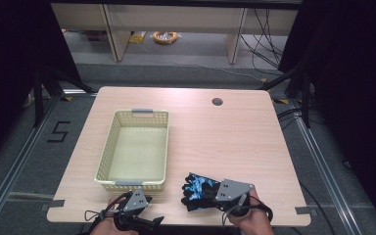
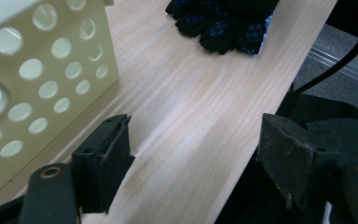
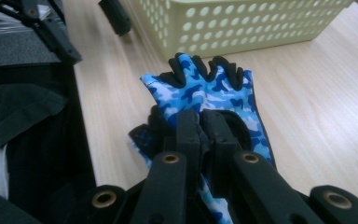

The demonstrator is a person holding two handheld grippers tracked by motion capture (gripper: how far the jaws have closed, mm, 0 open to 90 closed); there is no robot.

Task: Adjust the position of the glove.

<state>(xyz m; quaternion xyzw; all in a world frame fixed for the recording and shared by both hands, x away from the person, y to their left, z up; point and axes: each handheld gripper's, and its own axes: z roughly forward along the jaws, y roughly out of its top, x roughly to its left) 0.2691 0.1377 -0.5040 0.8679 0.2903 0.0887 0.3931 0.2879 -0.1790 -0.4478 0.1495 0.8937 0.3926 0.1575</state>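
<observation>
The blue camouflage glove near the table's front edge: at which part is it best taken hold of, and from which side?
Probably at the cuff end. The glove lies flat with its black fingertips toward the basket, so the cuff faces the person. The right hand-held gripper is already shut on the fabric there, coming from the person's side. The thin, limp cloth gathers easily between the jaws.

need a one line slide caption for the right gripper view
Right gripper shut on a blue camouflage glove lying on the wooden table, just short of the perforated yellow basket.
</observation>
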